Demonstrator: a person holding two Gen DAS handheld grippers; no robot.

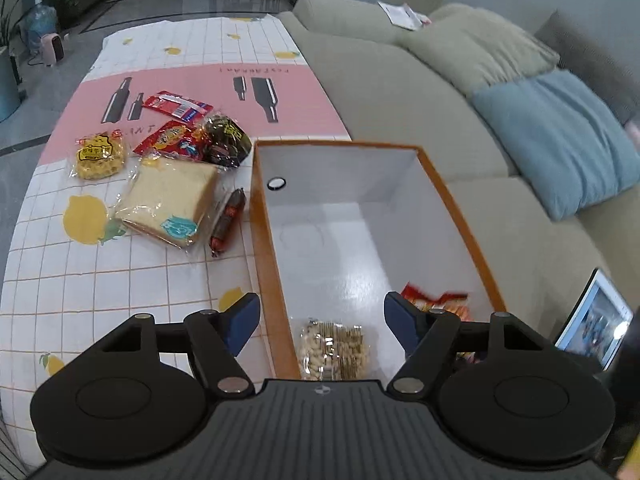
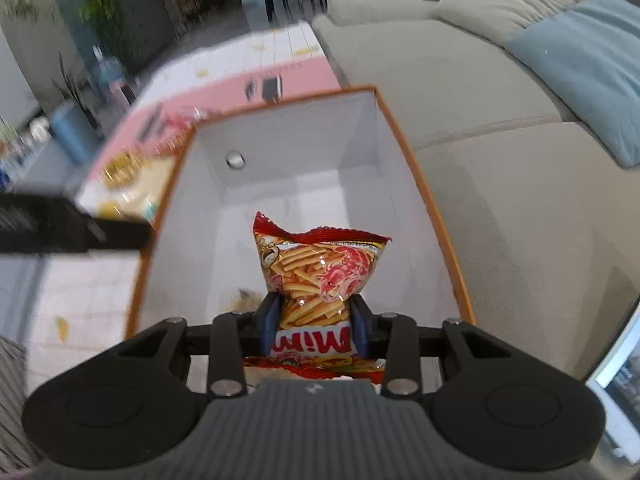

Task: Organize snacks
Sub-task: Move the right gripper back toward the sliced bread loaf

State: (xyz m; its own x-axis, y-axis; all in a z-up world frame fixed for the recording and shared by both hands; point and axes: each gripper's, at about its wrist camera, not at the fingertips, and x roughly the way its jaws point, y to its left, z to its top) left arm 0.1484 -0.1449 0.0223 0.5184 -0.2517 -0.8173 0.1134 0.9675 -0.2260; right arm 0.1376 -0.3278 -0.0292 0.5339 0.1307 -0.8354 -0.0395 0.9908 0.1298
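Mimi shrimp-stick bag (image 2: 316, 276) hangs pinched across its middle in my right gripper (image 2: 316, 328) over the orange-rimmed box (image 2: 424, 184), so I lower it beside the peanut pack (image 1: 334, 350) before releasing, left gripper (image 1: 322, 320) wide, empty.

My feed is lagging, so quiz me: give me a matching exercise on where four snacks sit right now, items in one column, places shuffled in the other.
Items:
1. Mimi bag
2. peanut pack
3. sausage
4. bread

Places:
A. on the cloth, right beside the box's outer wall
B. lying on the box floor, near end
C. clamped in the right gripper over the box
D. on the cloth, between a lemon print and the sausage

Pairs: 1-C, 2-B, 3-A, 4-D
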